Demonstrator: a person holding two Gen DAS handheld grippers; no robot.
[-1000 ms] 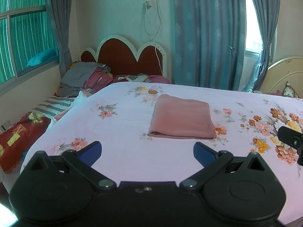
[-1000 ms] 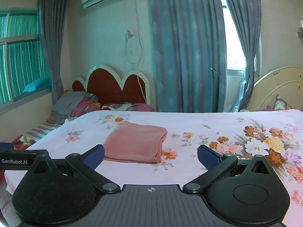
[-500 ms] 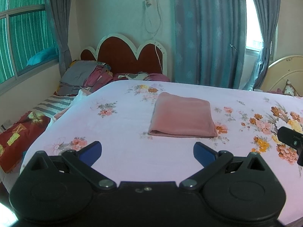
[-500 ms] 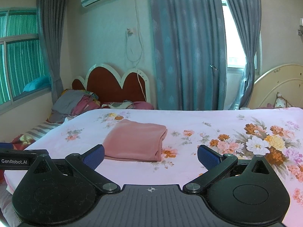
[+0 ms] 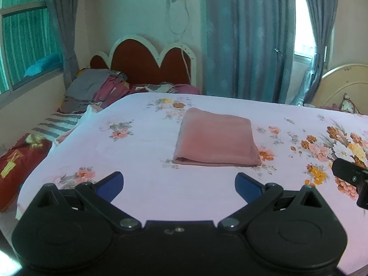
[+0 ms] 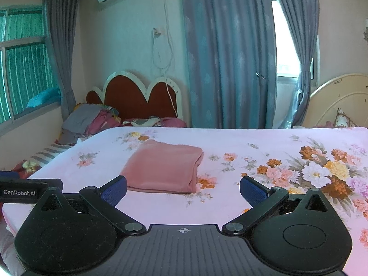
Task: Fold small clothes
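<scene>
Left wrist view: left claw (image 5: 179, 182) spread wide, empty, hovering short of the pink folded cloth (image 5: 216, 138) lying mid-bed (image 5: 142, 151). Soft, light, limp by the look; likely best pinched at the layered near edge. Right wrist view: right claw (image 6: 183, 188) likewise released, cloth (image 6: 164, 165) ahead-left, stacked folds on its right side. Plenty of bare sheet around.

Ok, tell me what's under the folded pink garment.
The folded pink garment lies flat on the floral bedsheet. Whatever sheet pattern sits beneath it is covered, and nothing pokes out at its edges.
</scene>
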